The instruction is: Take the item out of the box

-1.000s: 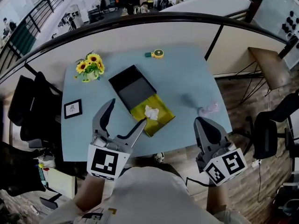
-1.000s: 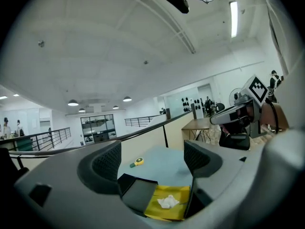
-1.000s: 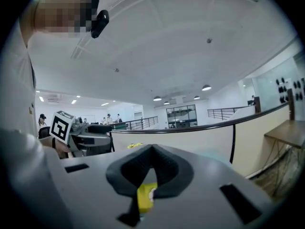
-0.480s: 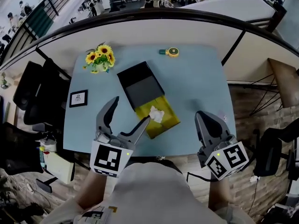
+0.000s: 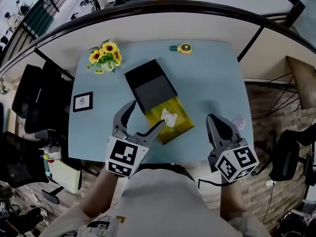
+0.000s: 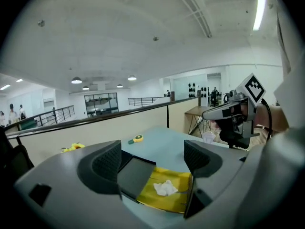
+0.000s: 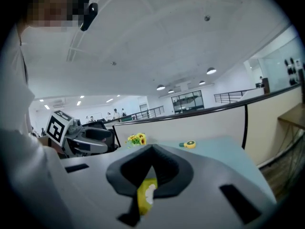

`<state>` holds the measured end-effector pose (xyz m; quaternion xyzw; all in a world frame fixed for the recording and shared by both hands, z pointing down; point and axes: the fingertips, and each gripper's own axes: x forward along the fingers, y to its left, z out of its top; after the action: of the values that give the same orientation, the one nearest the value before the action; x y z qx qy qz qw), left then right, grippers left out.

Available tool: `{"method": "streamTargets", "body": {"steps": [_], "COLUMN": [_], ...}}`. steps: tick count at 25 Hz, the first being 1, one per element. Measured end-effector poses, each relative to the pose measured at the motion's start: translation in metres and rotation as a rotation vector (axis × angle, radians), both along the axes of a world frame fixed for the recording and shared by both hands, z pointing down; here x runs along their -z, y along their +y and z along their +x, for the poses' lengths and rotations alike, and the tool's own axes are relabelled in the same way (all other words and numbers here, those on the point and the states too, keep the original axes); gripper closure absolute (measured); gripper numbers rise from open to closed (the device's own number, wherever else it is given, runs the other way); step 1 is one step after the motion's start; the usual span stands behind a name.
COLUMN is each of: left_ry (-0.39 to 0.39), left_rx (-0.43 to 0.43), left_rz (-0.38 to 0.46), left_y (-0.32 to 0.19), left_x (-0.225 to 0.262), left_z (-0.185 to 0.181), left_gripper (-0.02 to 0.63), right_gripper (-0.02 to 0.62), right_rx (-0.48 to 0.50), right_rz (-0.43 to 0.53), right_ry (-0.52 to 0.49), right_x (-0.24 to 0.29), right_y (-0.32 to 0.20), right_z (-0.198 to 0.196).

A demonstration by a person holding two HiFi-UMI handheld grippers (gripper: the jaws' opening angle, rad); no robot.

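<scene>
Box: the open yellow box (image 5: 181,126) sits mid-table on the teal table (image 5: 212,78), its black lid (image 5: 150,85) folded back.
Item: a crumpled white wad (image 5: 169,117) (paper or tissue, hard to say) lies inside the box, untouched.
Left gripper (image 5: 147,114): jaws spread wide, empty, just short of the box's near edge.
Right gripper (image 5: 216,122): jaws pressed together, empty, well to the side of the box.
Progress: box opened; reach, pinch and lift all remain.
Change: over the last second the left gripper has edged toward the box; the wad hasn't moved.

Right hand-held gripper (image 7: 153,149) jaws together; yellow box (image 7: 144,194) glimpsed beyond.
</scene>
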<state>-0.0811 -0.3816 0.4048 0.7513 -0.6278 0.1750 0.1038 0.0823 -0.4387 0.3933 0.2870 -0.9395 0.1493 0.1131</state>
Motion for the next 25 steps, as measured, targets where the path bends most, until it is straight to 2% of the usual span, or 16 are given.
{"method": "streamTargets", "body": {"steps": [4,11,15,18,25], "left_ry": [0.045,0.129,0.134,0.101,0.100], "left_rx": [-0.041,-0.103,-0.127,-0.152,-0.163], "left_rz": [-0.097,-0.340,-0.446,-0.526,-0.602], "left_y": [-0.013,-0.029,-0.038,-0.042,-0.053], "left_x": [-0.045,-0.149,-0.201,-0.235,-0.282], "left_z": [0.008,0.025,0.032,0.038,0.050], "left_gripper": [0.212,0.212,0.212,0.212,0.212], "right_gripper": [0.592,0.592,0.592,0.592,0.592], "right_rx": [-0.021,-0.015,0.007,0.032,0.028], "right_rz": [-0.055,-0.190,-0.240,-0.273,-0.276], "right_ry": [0.042,0.060,0.093,0.126,0.205], "right_x": [-0.033,-0.084,-0.113,-0.134,-0.178], "right_y": [-0.006,0.000,0.009,0.019,0.027], "right_z": [-0.001,-0.014,-0.023,-0.026,-0.024]}}
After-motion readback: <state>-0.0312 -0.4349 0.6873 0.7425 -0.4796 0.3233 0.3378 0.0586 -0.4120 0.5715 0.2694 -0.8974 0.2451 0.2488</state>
